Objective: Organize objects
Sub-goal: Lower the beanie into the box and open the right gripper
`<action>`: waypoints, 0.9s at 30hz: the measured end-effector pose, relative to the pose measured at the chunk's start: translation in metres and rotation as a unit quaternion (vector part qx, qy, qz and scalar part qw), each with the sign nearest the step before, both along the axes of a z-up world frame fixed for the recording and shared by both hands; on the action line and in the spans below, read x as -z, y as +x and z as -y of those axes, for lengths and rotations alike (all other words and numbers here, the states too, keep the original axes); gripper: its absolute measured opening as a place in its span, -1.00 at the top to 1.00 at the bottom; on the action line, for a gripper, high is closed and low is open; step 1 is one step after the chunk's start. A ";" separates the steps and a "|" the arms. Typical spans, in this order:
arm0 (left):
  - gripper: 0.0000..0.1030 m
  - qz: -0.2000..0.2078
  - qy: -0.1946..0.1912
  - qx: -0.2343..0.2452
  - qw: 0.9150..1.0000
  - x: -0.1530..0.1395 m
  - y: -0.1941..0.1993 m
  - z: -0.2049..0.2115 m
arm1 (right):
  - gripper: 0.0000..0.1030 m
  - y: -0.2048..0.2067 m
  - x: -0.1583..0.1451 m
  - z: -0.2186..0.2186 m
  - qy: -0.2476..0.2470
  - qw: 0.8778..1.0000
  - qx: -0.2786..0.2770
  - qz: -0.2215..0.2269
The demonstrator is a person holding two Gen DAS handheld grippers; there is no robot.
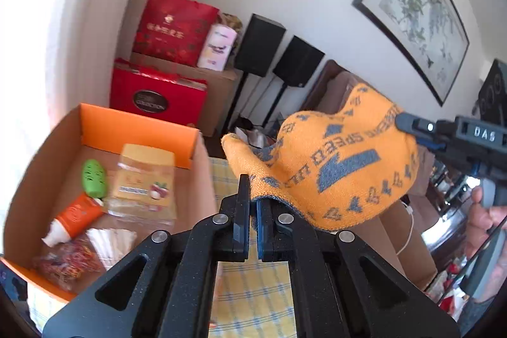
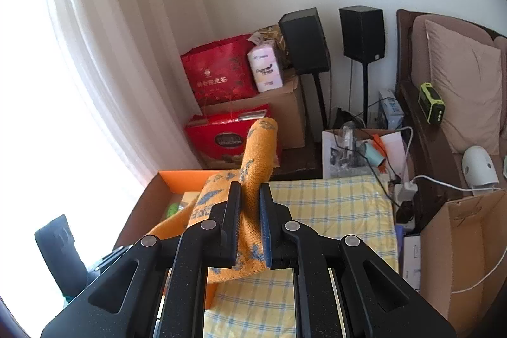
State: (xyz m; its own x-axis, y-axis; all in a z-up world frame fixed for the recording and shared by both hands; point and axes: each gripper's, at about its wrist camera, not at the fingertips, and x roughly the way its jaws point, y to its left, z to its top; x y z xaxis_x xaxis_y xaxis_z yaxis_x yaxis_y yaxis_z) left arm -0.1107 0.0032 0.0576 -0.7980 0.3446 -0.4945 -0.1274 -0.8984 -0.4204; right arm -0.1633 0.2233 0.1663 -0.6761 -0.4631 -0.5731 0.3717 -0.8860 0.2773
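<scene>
An orange knit cloth (image 1: 342, 167) with grey-blue lettering hangs in the air between both grippers, above the yellow checked tabletop (image 1: 253, 284). My left gripper (image 1: 252, 189) is shut on the cloth's lower edge. In the left wrist view my right gripper (image 1: 404, 122) pinches the cloth's far right side. The right wrist view shows that gripper (image 2: 250, 189) shut on the cloth (image 2: 258, 148), with one end sticking up past the fingers. The open orange-lined cardboard box (image 1: 139, 129) sits to the left, below the cloth.
Inside the box lie a green case (image 1: 93, 178), an orange tube (image 1: 74, 219), a snack packet (image 1: 144, 179) and a bag of rubber bands (image 1: 68, 262). Red gift bags (image 2: 221, 75), speakers (image 2: 362, 34), a sofa (image 2: 456, 78) and an open carton (image 2: 459, 246) surround the table.
</scene>
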 end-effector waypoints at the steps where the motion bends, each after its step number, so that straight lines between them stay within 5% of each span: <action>1: 0.95 0.000 -0.002 -0.005 1.000 -0.001 0.000 0.008 | 0.80 -0.001 0.002 0.006 -0.003 1.000 -0.005 0.003; 14: 0.95 0.020 -0.036 -0.072 0.997 0.014 0.011 0.104 | 0.80 -0.003 0.051 0.093 -0.033 0.995 -0.089 0.036; 27: 0.95 0.039 -0.037 -0.126 0.991 0.054 0.017 0.159 | 0.80 -0.007 0.127 0.137 -0.028 0.992 -0.099 0.078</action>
